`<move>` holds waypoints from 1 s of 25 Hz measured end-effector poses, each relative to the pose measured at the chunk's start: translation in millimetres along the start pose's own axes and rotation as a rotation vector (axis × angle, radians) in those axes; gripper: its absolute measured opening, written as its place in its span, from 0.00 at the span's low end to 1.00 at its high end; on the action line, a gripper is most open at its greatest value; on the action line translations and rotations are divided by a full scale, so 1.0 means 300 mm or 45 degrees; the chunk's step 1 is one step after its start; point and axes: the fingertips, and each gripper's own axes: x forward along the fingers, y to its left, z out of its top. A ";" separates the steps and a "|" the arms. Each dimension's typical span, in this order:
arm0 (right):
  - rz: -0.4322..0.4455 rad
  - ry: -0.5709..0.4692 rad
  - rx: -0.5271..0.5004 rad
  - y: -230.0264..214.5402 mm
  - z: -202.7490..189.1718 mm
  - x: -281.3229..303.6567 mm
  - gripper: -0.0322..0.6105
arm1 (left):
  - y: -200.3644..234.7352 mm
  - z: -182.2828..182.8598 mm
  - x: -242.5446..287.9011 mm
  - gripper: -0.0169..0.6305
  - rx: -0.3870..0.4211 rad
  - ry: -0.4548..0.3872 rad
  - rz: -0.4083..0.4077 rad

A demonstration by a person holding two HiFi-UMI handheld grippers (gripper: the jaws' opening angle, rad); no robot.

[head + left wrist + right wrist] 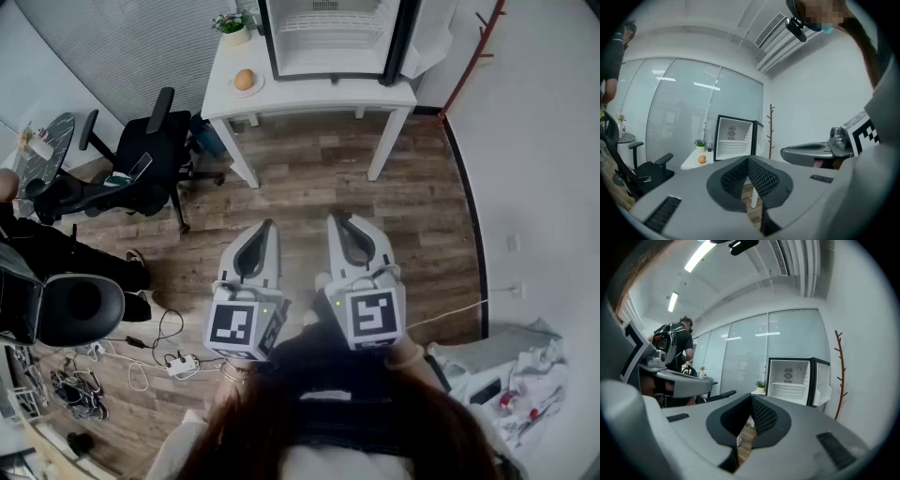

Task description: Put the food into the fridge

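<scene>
The food, a small round orange thing, lies on a plate on the white table, just beside the fridge on its left in the head view. The fridge stands on the same table with its door swung open to the right, its white inside showing. A potted plant sits at the table's back corner, behind the plate. Both grippers are held side by side over the wooden floor, well apart from the table and pointing toward it. The left gripper has its jaws pressed together, tips meeting, with nothing between them; its own view looks past them at the food and the fridge. The right gripper is likewise closed tight and carries nothing. A black office chair stands to the left of the table, and a thin brown coat rack stands against the wall to the right of the fridge. In the right gripper view a person in dark clothes stands far off at the left
</scene>
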 end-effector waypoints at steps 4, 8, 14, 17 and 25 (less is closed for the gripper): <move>0.015 -0.022 -0.011 -0.011 0.017 0.041 0.05 | 0.025 0.016 0.035 0.01 -0.007 -0.012 0.009; 0.034 -0.044 -0.003 -0.023 0.033 0.086 0.05 | 0.052 0.031 0.080 0.01 -0.009 -0.029 0.022; 0.068 -0.052 -0.017 -0.071 0.043 0.163 0.05 | 0.085 0.039 0.168 0.01 -0.012 -0.035 0.059; 0.092 -0.060 -0.008 -0.099 0.043 0.197 0.05 | 0.096 0.050 0.210 0.01 -0.025 -0.044 0.086; 0.163 -0.099 0.029 -0.167 0.058 0.285 0.05 | 0.134 0.062 0.290 0.01 -0.055 -0.049 0.161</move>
